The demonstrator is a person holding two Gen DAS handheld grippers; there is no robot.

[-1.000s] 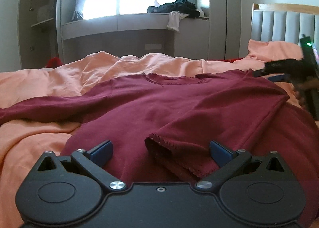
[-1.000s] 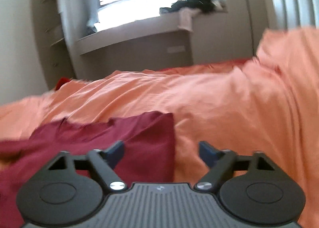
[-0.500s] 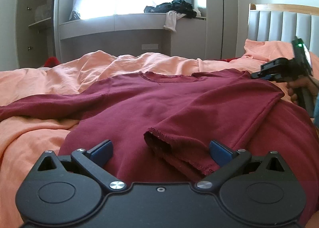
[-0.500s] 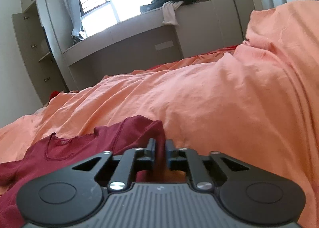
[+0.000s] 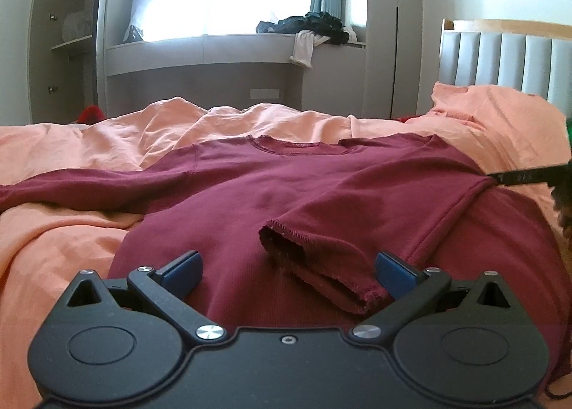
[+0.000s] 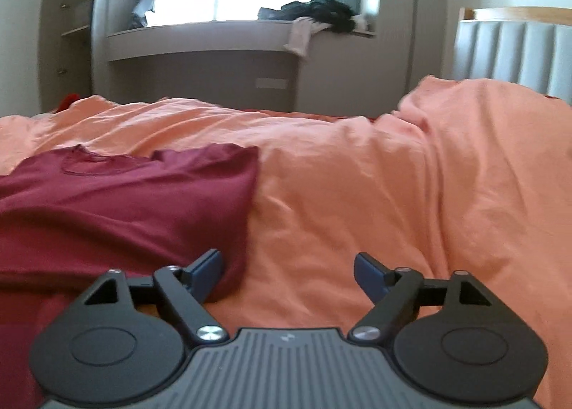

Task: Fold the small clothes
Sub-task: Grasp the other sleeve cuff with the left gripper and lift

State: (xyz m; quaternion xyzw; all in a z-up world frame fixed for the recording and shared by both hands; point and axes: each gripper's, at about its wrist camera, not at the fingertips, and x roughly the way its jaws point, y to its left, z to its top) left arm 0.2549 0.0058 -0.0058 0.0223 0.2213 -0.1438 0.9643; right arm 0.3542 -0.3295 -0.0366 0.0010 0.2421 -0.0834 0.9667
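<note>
On the bed [image 5: 71, 241]: maroon shirt [image 5: 250, 194] flat, one sleeve [image 5: 357, 230] folded across. Left gripper [image 5: 287, 266] jaws apart over the cuff. Right gripper [image 6: 287, 275] jaws just opened, apart, nothing between.

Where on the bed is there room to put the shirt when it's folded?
The widest bare patch of orange duvet lies between the maroon shirt's folded edge and the raised hump by the grey headboard. There is a smaller wrinkled strip beyond the collar, toward the window bench. The middle is crowded by the shirt, and its unfolded sleeve crosses the other side.
</note>
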